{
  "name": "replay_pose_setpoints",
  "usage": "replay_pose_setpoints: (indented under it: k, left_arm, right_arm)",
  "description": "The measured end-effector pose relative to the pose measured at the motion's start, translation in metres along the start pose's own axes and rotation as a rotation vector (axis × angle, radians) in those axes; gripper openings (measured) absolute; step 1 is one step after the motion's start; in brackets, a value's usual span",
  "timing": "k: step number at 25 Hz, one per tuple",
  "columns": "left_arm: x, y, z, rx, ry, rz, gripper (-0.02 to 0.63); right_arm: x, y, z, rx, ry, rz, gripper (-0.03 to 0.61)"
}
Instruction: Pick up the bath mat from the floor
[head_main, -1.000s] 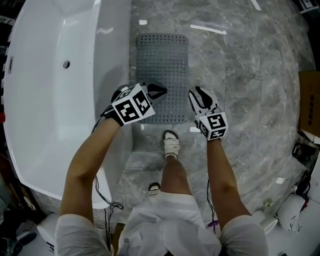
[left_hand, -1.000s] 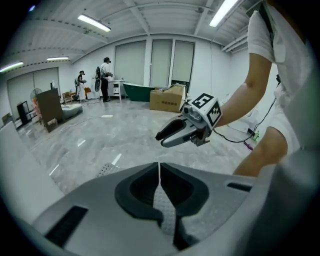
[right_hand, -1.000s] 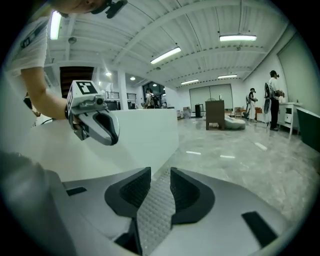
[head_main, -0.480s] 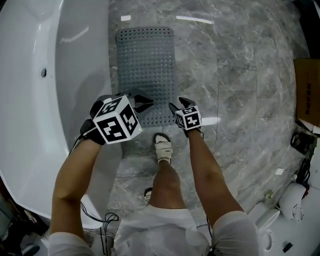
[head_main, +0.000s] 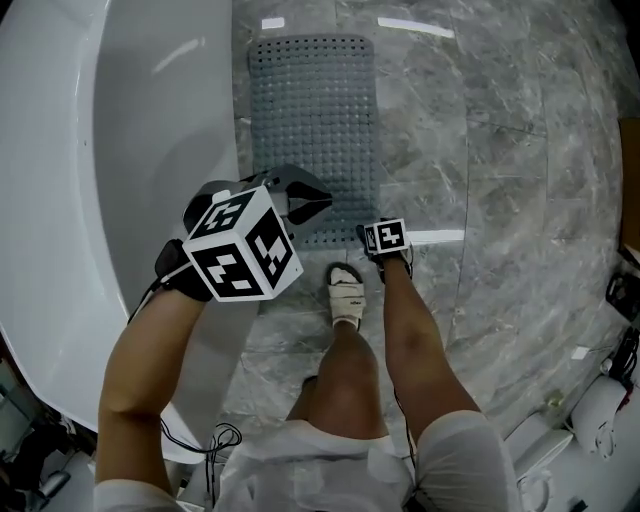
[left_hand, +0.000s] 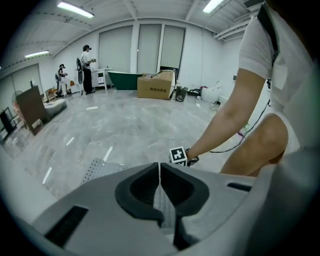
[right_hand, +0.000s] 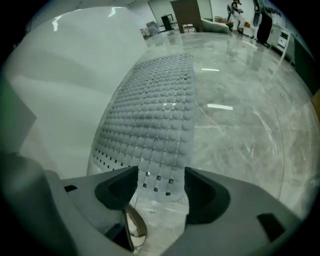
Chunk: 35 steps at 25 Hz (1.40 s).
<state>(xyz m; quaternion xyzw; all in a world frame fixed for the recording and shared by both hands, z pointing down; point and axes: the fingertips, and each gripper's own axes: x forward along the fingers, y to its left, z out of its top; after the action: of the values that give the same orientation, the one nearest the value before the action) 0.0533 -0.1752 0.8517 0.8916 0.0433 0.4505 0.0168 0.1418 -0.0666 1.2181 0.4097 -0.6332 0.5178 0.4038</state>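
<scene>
The grey studded bath mat (head_main: 312, 130) lies flat on the marble floor beside the tub. My right gripper (head_main: 378, 236) is low at the mat's near right corner, and from above its marker cube hides the jaws. In the right gripper view the right gripper's (right_hand: 161, 187) jaws are opening, and the near edge of the bath mat (right_hand: 155, 120) lies between them without the pads pressing on it. My left gripper (head_main: 316, 199) hovers higher, above the mat's near left part. The left gripper (left_hand: 159, 175) is shut and holds nothing.
A white bathtub (head_main: 80, 150) runs along the mat's left side. A foot in a white sandal (head_main: 347, 295) stands just behind the mat. Cables (head_main: 215, 440) trail on the floor. Far across the room are a cardboard box (left_hand: 156, 85) and people (left_hand: 86, 67).
My right gripper has dropped down to the mat's near right corner and looks smaller from above. The left gripper has risen nearer the head camera, still shut.
</scene>
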Motion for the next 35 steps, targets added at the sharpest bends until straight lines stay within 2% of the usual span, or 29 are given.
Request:
replay_pose_setpoints:
  k: [4, 11, 18, 21, 22, 23, 26, 29, 33, 35]
  left_arm:
    - [0.006, -0.017, -0.001, 0.045, 0.014, -0.042, 0.018]
    - [0.011, -0.024, -0.001, 0.077, 0.032, -0.056, 0.018]
    - [0.003, -0.014, 0.001, 0.069, 0.031, -0.032, 0.018]
    - [0.003, -0.014, 0.005, 0.068, 0.018, -0.029, 0.018]
    - [0.002, -0.013, 0.006, 0.067, 0.013, -0.029, 0.018]
    - [0.001, -0.013, 0.008, 0.065, 0.009, -0.029, 0.018]
    - [-0.001, -0.009, 0.009, 0.057, 0.002, -0.023, 0.018]
    - [-0.001, -0.008, 0.005, 0.058, -0.003, -0.010, 0.018]
    - [0.000, -0.007, 0.004, 0.059, -0.006, -0.012, 0.018]
    - [0.002, -0.005, -0.001, 0.057, 0.007, -0.010, 0.018]
  right_arm:
    - [0.017, -0.013, -0.026, -0.016, 0.059, -0.038, 0.298]
    - [0.034, -0.025, -0.051, 0.146, 0.113, -0.029, 0.301]
    - [0.046, -0.018, -0.047, 0.262, 0.103, -0.052, 0.304]
    - [0.045, -0.021, -0.049, 0.257, 0.120, -0.084, 0.299]
    - [0.044, -0.022, -0.051, 0.245, 0.131, -0.100, 0.283]
    - [0.044, -0.024, -0.052, 0.237, 0.138, -0.116, 0.239]
    - [0.047, -0.026, -0.049, 0.218, 0.140, -0.137, 0.233]
    - [0.051, -0.023, -0.051, 0.206, 0.137, -0.124, 0.213]
    - [0.051, -0.012, -0.046, 0.168, 0.124, -0.092, 0.124]
    - [0.048, -0.006, -0.042, 0.150, 0.120, -0.083, 0.103]
